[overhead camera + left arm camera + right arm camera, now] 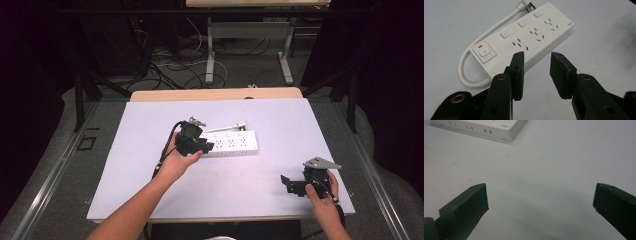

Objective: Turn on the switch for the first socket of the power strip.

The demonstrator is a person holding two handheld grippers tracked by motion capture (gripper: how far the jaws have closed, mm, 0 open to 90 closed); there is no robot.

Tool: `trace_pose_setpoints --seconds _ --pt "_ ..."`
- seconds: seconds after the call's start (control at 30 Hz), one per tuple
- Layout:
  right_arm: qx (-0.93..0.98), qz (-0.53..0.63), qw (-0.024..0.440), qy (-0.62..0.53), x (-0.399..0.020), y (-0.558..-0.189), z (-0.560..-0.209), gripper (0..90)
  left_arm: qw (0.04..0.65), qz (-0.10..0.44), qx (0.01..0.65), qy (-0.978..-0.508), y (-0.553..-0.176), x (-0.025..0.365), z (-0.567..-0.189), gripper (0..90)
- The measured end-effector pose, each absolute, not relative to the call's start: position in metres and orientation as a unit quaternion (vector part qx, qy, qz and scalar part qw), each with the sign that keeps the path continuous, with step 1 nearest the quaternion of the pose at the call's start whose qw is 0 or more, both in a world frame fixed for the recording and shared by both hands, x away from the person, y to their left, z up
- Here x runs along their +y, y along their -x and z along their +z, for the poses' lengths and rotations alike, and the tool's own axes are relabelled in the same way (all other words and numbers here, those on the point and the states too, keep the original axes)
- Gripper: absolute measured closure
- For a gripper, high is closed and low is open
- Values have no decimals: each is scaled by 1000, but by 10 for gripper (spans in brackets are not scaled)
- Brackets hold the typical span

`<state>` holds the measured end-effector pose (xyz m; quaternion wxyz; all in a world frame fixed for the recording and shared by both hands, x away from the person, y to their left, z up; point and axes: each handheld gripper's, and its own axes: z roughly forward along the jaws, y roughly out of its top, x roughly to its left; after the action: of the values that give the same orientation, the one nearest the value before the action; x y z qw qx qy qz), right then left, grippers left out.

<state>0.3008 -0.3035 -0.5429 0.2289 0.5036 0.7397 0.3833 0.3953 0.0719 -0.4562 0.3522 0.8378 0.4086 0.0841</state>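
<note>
White glossy plastic power strip [231, 143], flat rectangular, lies mid-table [150, 190] on matte white surface. Left tool [537, 72] beside its near edge, matte black jaws apart, empty. Right tool [540, 202] wide open, well apart.

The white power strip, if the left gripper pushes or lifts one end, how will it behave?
The power strip looks rigid and flat, so it would probably slide or pivot on the smooth table, not tip. Its looped cord seems flexible and would likely trail behind.
</note>
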Motion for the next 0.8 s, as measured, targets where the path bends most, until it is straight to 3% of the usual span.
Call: trace_pose_setpoints --seconds 0.8 --pt "742 382 224 -503 -303 -302 -544 0 338 70 471 -812 -424 60 -459 802"
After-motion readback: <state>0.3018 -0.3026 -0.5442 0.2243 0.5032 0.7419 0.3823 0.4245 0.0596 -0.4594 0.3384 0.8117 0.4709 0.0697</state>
